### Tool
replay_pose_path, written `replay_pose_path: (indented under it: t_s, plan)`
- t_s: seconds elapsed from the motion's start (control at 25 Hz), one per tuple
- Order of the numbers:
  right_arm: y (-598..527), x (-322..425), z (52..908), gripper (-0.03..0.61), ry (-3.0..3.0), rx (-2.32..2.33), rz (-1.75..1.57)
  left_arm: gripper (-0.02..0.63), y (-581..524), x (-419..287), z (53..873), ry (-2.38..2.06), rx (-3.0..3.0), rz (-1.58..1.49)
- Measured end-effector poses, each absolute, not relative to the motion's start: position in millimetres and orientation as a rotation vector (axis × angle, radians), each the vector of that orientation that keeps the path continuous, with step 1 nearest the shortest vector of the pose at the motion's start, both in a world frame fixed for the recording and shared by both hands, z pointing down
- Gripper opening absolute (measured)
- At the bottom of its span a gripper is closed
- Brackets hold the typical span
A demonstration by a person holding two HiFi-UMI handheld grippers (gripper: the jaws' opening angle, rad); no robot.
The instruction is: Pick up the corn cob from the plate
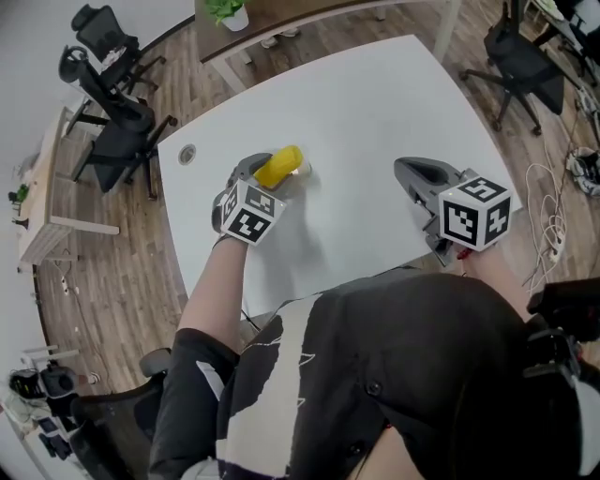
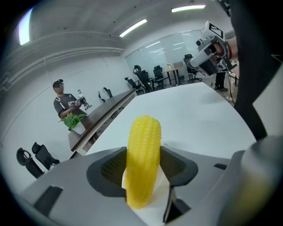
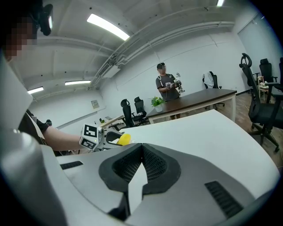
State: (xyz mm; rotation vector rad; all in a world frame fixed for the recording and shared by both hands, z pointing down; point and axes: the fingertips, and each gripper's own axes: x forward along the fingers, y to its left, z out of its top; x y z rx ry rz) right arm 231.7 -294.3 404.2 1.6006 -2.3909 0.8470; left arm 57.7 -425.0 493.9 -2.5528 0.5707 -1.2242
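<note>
The left gripper (image 1: 265, 176) is clamped on the yellow, knobbly corn cob (image 2: 143, 163). Its dark ribbed pads (image 2: 108, 170) press the cob's two sides, and the cob stands nearly upright between them, its rounded tip pointing to twelve o'clock in the left gripper view. From the head view the cob lies tilted, its free end poking out toward two o'clock from the marker cube. A small pale thing sits just beside that end; I cannot tell what it is.

The right gripper (image 3: 141, 149) is at three o'clock from the left one, well apart, with its jaws closed tip to tip and nothing between them.

Both are over a wide white table (image 1: 375, 103) on a wooden plank floor (image 1: 122, 272). A round grey grommet (image 1: 187, 154) sits in the tabletop at ten o'clock from the cob. Black office chairs (image 1: 117, 122) crowd the table's ten o'clock corner. A green potted plant (image 1: 228, 11) stands on a long brown desk (image 3: 199, 98) at twelve o'clock, where a person in a dark shirt (image 3: 166, 86) stands.
</note>
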Motion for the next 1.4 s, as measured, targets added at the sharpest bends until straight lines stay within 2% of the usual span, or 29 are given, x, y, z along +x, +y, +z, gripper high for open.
replay_pose_path:
  t_s: [0.8,1.24,1.4]
  plan:
    - [-220,226,400,0.015,-2.452,1.618,0.923,0.235,-352,35,407,1.099,-3.065,-0.563]
    - [-214,200,382,0.015,-2.521,1.549,0.914,0.235,-270,21,347,1.201,-3.308,0.075]
    - [-208,165,383,0.015,-2.54,1.502,0.887,0.235,-253,-14,339,1.259,-3.306,0.181]
